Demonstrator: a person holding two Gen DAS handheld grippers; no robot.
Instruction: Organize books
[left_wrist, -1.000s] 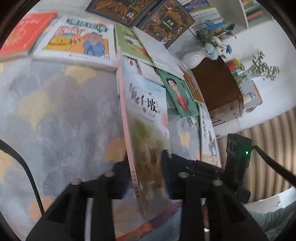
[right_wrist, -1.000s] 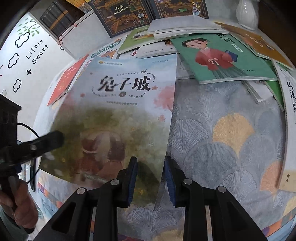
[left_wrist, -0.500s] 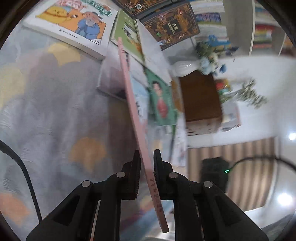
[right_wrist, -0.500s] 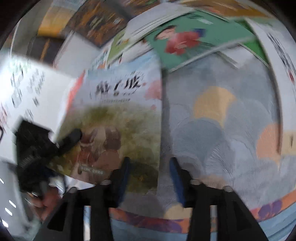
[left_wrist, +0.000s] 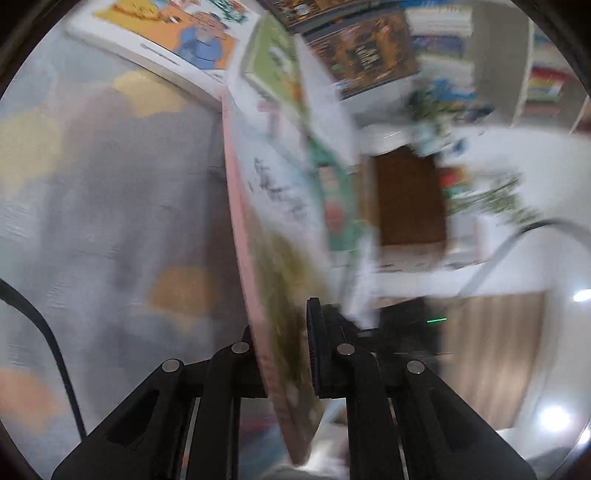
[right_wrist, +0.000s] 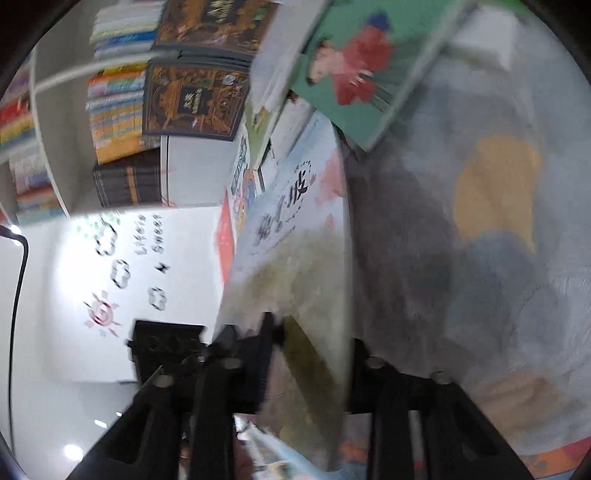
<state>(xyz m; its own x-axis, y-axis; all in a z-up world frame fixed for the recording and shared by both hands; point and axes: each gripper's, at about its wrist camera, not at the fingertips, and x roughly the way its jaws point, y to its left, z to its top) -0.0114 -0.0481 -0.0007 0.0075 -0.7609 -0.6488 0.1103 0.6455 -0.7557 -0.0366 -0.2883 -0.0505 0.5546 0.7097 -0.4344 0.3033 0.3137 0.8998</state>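
A thin picture book (left_wrist: 280, 258) with a pink back and a pale cover with black title characters (right_wrist: 295, 266) stands tilted on its edge above the patterned tablecloth (left_wrist: 110, 221). My left gripper (left_wrist: 284, 347) is shut on its near edge, one finger on the pink back and one on the cover. The same near edge sits between the jaws of my right gripper (right_wrist: 312, 354), which is shut on it; the book's right edge runs down against the right finger (right_wrist: 360, 373). Both views are blurred.
Other books lie spread at the far side: a cartoon-cover book (left_wrist: 173, 40), a green book with a red-dressed figure (right_wrist: 354, 70), dark ornate books (right_wrist: 192, 99) and a red book (right_wrist: 225, 236). A brown wooden box (left_wrist: 410, 199) and a bookshelf (right_wrist: 114, 110) stand beyond.
The book has swung up from lying nearly flat to standing on edge. My left gripper closed onto it. My right gripper rolled, opened wide, then closed again on the near edge.
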